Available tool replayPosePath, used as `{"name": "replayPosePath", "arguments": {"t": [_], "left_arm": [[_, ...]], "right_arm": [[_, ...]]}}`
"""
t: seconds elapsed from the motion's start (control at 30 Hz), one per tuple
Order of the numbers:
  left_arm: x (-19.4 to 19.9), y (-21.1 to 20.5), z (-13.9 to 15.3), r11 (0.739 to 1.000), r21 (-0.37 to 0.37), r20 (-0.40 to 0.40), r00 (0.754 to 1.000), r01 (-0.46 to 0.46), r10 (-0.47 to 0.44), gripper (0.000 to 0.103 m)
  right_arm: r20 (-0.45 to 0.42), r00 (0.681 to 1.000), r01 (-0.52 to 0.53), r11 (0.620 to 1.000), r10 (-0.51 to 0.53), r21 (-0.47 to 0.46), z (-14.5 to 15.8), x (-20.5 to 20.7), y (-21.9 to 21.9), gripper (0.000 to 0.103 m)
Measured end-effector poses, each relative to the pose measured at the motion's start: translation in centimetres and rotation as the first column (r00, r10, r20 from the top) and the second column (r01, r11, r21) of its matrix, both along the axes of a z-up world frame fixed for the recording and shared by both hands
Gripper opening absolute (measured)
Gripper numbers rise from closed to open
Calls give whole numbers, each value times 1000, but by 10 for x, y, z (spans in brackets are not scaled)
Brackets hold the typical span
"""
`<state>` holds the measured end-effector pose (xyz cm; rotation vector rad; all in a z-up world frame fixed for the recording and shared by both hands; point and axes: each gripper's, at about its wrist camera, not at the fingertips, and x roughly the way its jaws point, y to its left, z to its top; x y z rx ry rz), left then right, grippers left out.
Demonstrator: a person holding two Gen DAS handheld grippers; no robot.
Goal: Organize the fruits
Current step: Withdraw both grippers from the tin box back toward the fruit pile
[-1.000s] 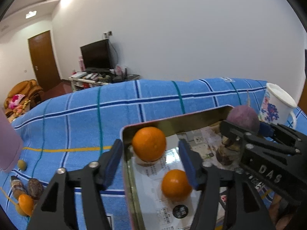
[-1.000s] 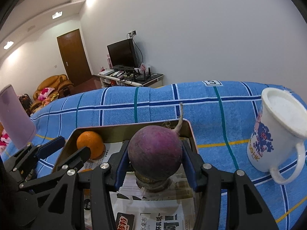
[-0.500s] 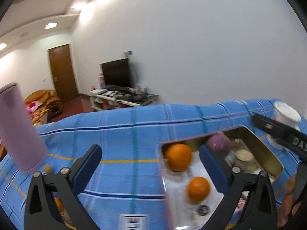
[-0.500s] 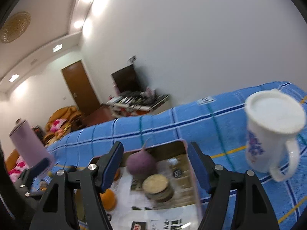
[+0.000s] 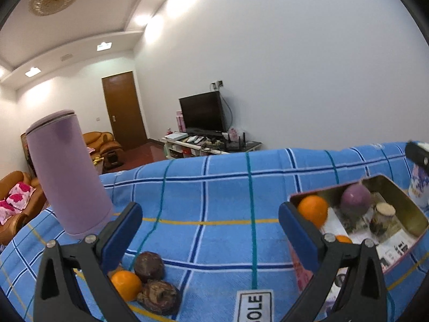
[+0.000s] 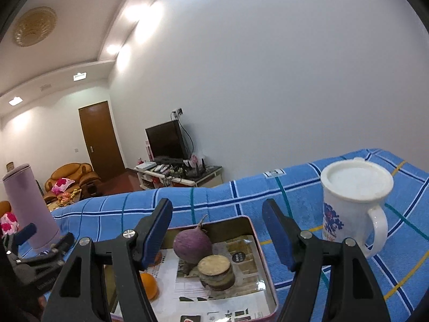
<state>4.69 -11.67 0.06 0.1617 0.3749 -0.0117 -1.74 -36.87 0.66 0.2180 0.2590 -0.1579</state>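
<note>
A blue checked cloth (image 5: 214,187) covers the table and carries everything. On it, to the right, sits the metal tin (image 6: 257,238), lined with printed paper, which looks like the collecting place for the fruit. A tall lilac flask (image 5: 64,171) stands at the left and a white mug (image 6: 351,204) just right of the tin, both clear of the work.

The left gripper (image 5: 211,230) hangs above the cloth with its jaws spread wide and nothing between them, aimed toward the loose pile at its lower left. The right gripper (image 6: 217,230) is likewise spread and empty, poised over the tin.

Inside the tin lie a purple radish (image 6: 192,245), a brown round piece (image 6: 215,271) touching it, and two oranges (image 5: 312,210). Outside, a third orange (image 5: 126,284) rests against two dark wrinkled fruits (image 5: 148,267); what kind they are is hard to tell. These probably go in next.
</note>
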Motion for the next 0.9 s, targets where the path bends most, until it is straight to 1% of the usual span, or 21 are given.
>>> {"name": "replayPosePath", "arguments": {"t": [0.07,0.17,0.23,0.43,0.6,0.73,0.9], "left_arm": [[-5,-1,1,1000,6,-1,1000,6,-6,103],[-6,1,3,1000,-2,-2,1000,18,-18,103],[-7,3,2,1000,-7,-16,1000,24,-24,103],[-12,1,4,1000,0,-14,1000,25,-25,103],[-19,2,3,999,3,-26,998,49,-49,103],[-23,5,2,999,-3,-38,998,54,-54,103],[-29,12,0,997,-3,-61,995,73,-73,103]], "right_arm": [[12,1000,0,1000,1,-24,2,-4,7,71],[-4,1000,-9,999,9,-37,1,-3,13,71],[-11,1000,-13,999,13,-31,0,-4,15,71],[-8,1000,8,1000,-8,5,0,-6,13,71],[-14,1000,27,1000,-28,-15,0,-10,23,71],[-23,1000,16,1000,-16,-16,0,-12,28,71],[-42,999,3,999,-2,33,-4,-12,31,71]]}}
